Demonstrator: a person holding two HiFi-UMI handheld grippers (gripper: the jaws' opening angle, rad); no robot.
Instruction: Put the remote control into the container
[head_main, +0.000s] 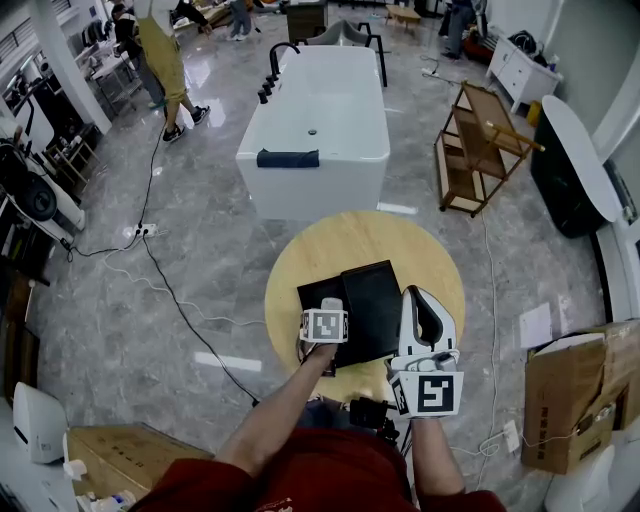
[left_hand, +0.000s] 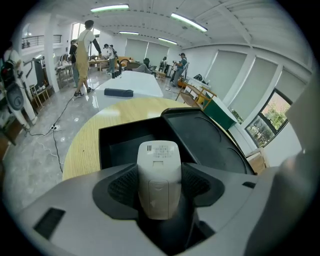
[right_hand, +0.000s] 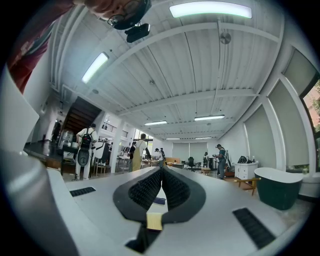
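The white remote control (left_hand: 159, 177) is clamped between the jaws of my left gripper (left_hand: 159, 172), its back side facing up. It hangs just over the near edge of the open black container (left_hand: 120, 142), whose black lid (left_hand: 210, 142) lies tilted against its right side. In the head view the left gripper (head_main: 330, 310) sits at the container (head_main: 316, 292) on the round wooden table (head_main: 340, 245). My right gripper (head_main: 418, 297) is to the right of the lid (head_main: 372, 308). The right gripper (right_hand: 161, 175) is shut with nothing in it and faces out into the room.
A white bathtub (head_main: 315, 110) stands beyond the table, and a wooden rack (head_main: 480, 145) is at the far right. A black cable (head_main: 170, 290) runs across the floor at left. A cardboard box (head_main: 580, 390) sits at the right. People stand far back (head_main: 160, 60).
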